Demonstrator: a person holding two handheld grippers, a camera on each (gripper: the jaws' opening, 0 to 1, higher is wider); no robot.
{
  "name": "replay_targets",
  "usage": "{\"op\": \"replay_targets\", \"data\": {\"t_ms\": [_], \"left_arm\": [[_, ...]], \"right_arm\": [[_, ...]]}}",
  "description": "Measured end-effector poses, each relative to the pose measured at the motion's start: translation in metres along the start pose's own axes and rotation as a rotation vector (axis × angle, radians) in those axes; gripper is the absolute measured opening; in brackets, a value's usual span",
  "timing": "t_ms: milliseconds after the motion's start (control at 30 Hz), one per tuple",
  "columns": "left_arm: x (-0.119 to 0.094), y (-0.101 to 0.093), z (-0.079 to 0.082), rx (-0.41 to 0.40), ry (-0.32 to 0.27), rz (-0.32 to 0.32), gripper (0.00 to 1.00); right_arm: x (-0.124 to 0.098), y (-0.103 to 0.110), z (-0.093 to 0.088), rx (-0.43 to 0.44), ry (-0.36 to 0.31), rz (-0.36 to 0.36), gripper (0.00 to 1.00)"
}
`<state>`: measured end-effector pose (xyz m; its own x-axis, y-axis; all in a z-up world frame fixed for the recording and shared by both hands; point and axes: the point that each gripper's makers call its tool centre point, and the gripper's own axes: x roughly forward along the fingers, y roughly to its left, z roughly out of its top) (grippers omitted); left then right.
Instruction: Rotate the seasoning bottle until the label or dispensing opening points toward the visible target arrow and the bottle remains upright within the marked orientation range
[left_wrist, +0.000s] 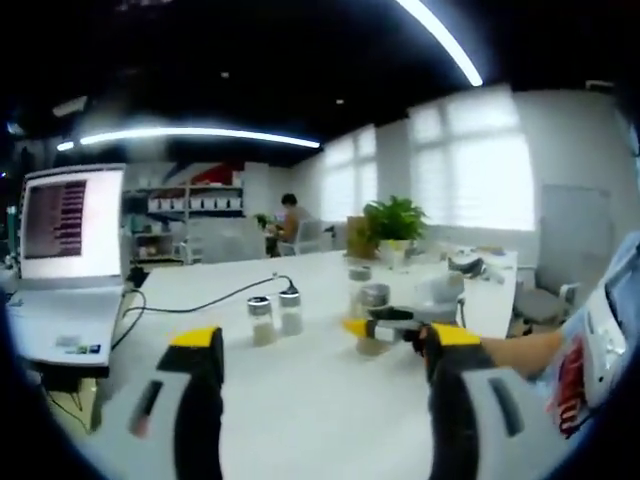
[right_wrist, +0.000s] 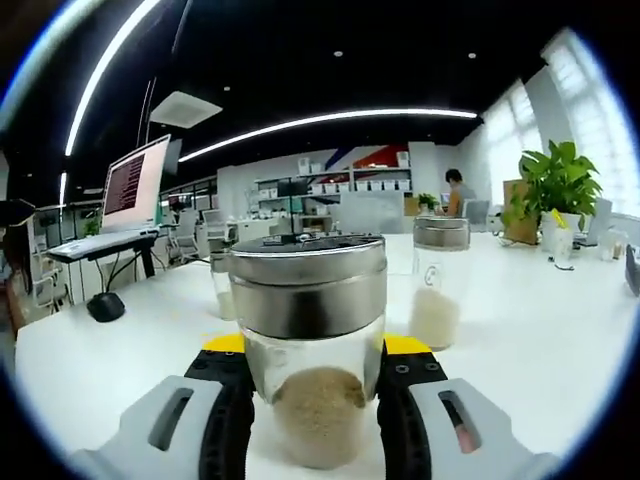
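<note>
A clear glass seasoning bottle (right_wrist: 315, 340) with a steel lid and beige powder at its bottom stands upright on the white table (right_wrist: 540, 330). My right gripper (right_wrist: 315, 352) is shut on it, one yellow-tipped jaw against each side. In the left gripper view the same bottle (left_wrist: 373, 318) stands at centre right, and the right gripper (left_wrist: 400, 326) reaches in from the right around it. My left gripper (left_wrist: 325, 340) hovers open over the table with nothing between its jaws, a little short and left of the bottle.
Two small shakers (left_wrist: 261, 320) (left_wrist: 290, 310) stand left of the held bottle, another jar (left_wrist: 358, 283) behind it. A jar of white powder (right_wrist: 438, 285) stands right of it. A laptop (left_wrist: 70, 225), its cable (left_wrist: 200, 303) and a mouse (right_wrist: 105, 305) lie left. A plant (left_wrist: 395, 220) stands far back.
</note>
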<state>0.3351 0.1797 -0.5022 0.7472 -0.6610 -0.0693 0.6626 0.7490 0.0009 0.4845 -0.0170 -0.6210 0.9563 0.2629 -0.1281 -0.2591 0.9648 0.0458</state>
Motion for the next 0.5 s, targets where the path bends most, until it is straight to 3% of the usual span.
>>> {"op": "replay_targets", "data": {"t_ms": [67,167,333,467,500], "left_arm": [[-0.002,0.003,0.001,0.017,0.003,0.02,0.87],[-0.004,0.003,0.004,0.0,-0.017,0.027,0.86],[-0.003,-0.002,0.004,0.002,-0.023,0.007,0.86],[-0.002,-0.001,0.001,0.001,-0.007,0.007,0.86],[-0.002,-0.001,0.001,-0.002,-0.008,0.005,0.86]], "right_arm": [[0.001,0.005,0.0,0.005,-0.009,0.028,0.47],[-0.001,0.008,-0.001,-0.008,0.029,0.051,0.47],[-0.002,0.013,-0.003,-0.03,0.083,0.174,0.47],[-0.003,0.015,0.0,-0.027,0.047,0.281,0.46],[-0.004,0.017,-0.001,-0.061,0.053,0.32,0.46]]}}
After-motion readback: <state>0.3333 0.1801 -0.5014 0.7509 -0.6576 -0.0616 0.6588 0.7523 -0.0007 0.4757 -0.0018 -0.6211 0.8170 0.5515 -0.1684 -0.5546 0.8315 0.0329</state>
